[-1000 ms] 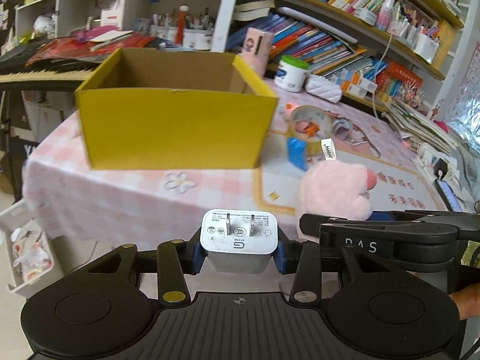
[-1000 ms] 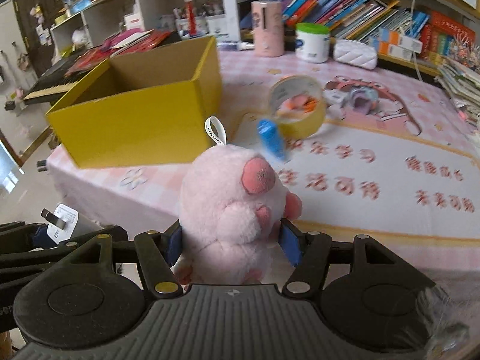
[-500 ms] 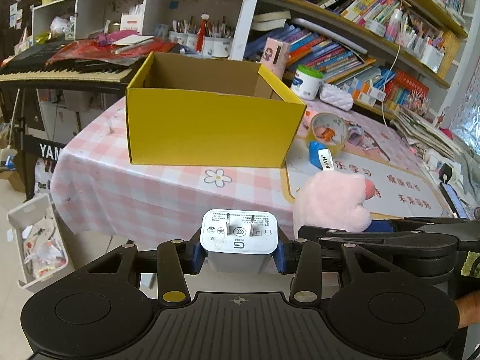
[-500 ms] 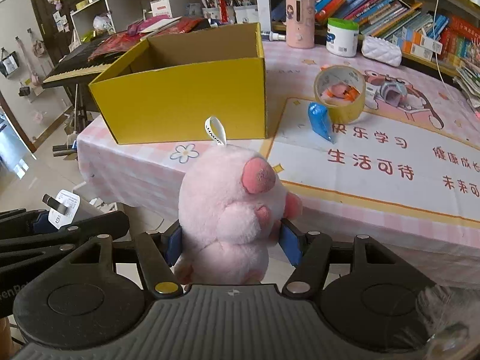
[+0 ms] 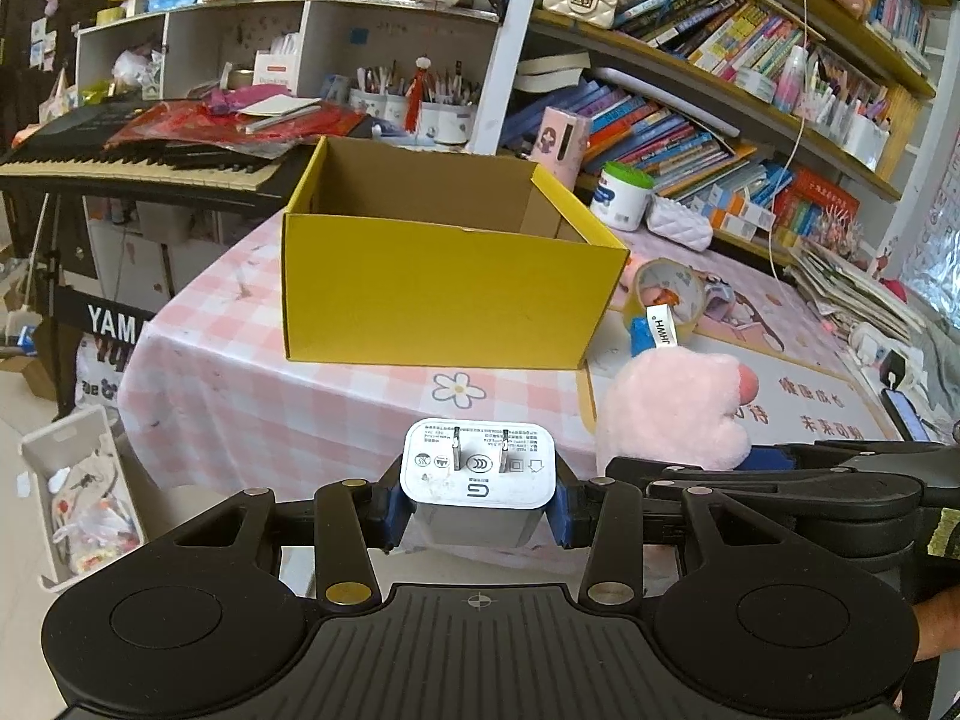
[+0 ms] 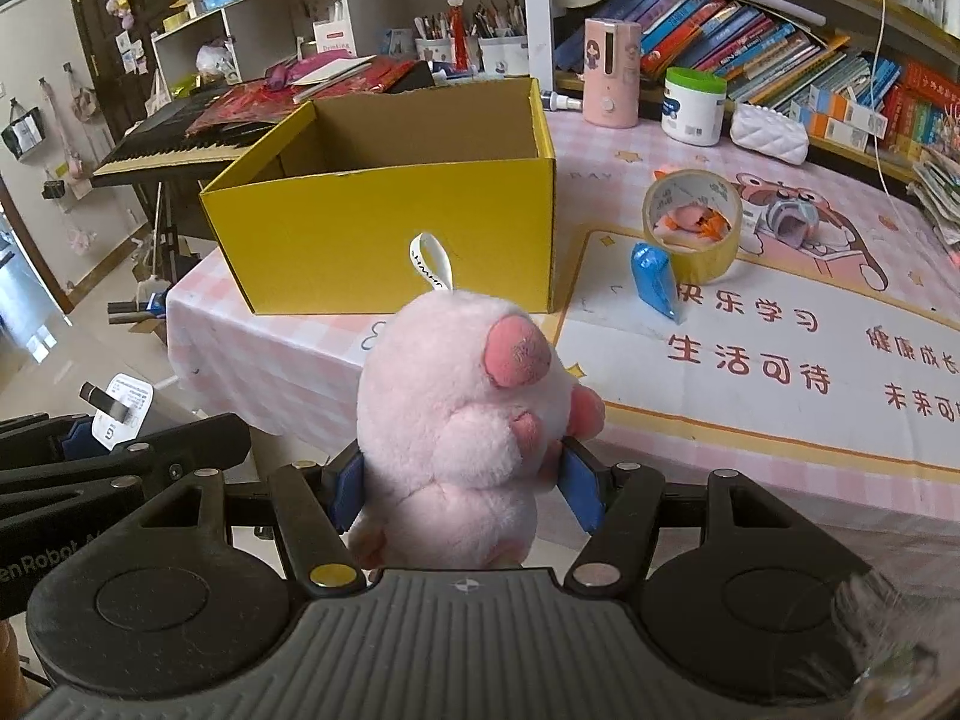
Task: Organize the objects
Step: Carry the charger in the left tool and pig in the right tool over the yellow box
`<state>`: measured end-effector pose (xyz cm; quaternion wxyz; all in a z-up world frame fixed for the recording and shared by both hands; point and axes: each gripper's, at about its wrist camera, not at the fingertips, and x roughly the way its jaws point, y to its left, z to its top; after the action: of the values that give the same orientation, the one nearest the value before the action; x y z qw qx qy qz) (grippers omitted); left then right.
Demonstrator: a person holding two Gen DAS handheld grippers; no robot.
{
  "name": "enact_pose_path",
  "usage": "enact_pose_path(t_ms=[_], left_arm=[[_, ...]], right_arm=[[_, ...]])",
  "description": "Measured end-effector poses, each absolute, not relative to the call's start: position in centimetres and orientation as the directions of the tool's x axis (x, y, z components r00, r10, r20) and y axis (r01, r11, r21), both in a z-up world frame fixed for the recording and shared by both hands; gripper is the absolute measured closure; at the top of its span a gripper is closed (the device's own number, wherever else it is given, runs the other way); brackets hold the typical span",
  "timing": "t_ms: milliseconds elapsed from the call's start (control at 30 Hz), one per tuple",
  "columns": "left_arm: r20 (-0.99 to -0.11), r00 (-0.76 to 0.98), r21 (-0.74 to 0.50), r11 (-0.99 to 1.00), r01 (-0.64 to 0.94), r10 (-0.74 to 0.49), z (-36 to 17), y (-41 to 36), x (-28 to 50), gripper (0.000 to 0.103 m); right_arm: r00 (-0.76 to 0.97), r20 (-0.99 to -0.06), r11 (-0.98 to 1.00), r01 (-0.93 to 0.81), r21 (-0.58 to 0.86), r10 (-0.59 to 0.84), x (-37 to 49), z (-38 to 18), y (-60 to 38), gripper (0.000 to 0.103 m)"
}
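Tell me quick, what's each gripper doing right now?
Left gripper: closed on the white charger plug.
Right gripper: closed on the pink plush toy.

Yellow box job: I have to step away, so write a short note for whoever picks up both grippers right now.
Left gripper: jaws shut on the white charger, prongs up.
Right gripper: jaws shut on the pink plush toy.
Both are held in front of the table, short of the yellow box, which is open; no contents are visible.
Done: both items picked up.
Left: probably drop both into the box, then the tape roll and the blue item beside it.
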<state>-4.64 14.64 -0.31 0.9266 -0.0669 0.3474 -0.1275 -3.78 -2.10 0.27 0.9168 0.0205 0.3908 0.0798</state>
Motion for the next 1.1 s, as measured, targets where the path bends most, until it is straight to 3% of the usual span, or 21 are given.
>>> enact_pose_path(t_ms=[800,1100], left_arm=[[-0.609,0.736,-0.229,0.954,0.194,-0.296,0.3,15.1,-3.3,0.061],[-0.560,0.777,-0.220,0.956,0.195,-0.288,2.0,15.4,-0.5,0.061]], right_arm=[[0.682,-0.714,0.986,-0.144,0.082,0.159,-2.8,0.5,-0.9,0.041],[0.764,-0.623,0.985,-0.158,0.068,0.165,-0.6,2.5,-0.8,0.041]])
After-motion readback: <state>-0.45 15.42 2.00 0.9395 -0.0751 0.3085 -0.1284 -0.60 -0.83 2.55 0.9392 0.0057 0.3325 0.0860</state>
